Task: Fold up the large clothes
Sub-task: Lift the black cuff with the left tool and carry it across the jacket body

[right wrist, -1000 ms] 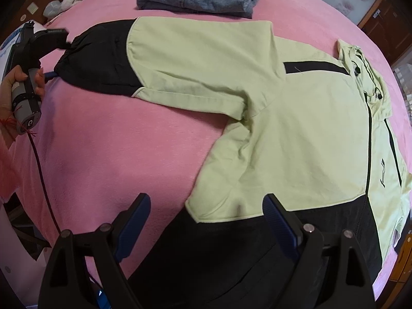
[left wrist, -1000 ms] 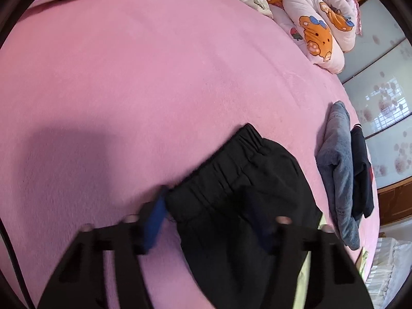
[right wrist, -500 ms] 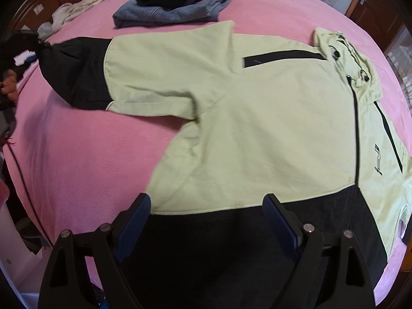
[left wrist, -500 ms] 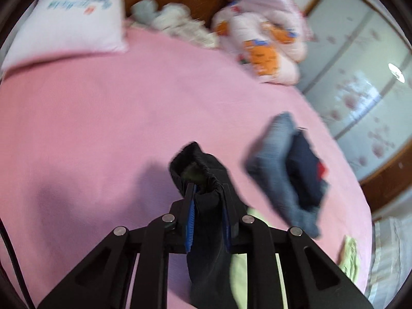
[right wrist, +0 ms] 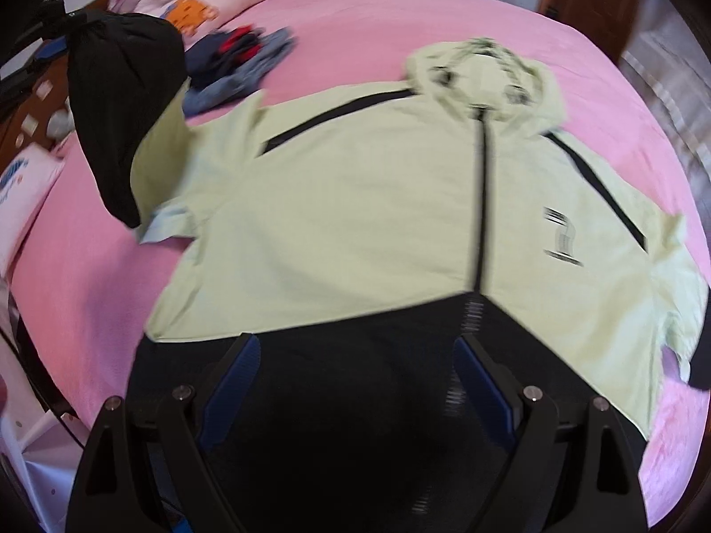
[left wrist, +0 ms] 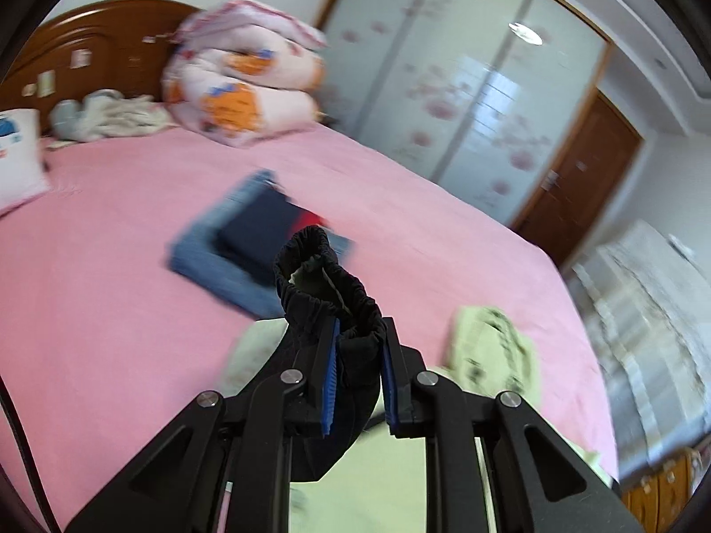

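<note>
A pale green hooded jacket [right wrist: 355, 204] with a black hem, black zip and black sleeve ends lies front up on the pink bed [right wrist: 400, 13]. My left gripper [left wrist: 357, 337] is shut on the jacket's black elastic sleeve cuff [left wrist: 329, 275] and holds it lifted above the bed. In the right wrist view the lifted black sleeve [right wrist: 120, 102] hangs at the upper left, with the left gripper at its top. My right gripper [right wrist: 355, 364] is open and empty, low over the jacket's black hem [right wrist: 355, 399].
A folded pile of blue, navy and red clothes [left wrist: 249, 240] lies on the bed beyond the sleeve. Rolled pink quilts [left wrist: 240, 89] and a wooden headboard [left wrist: 89, 44] stand at the far end. A white pillow [left wrist: 13, 160] lies at left. Wardrobe doors [left wrist: 466, 102] stand behind.
My left gripper closed on the black sleeve cuff and lifted it off the bed, swinging toward the jacket body. My right gripper moved along the hem toward the zip, still open.
</note>
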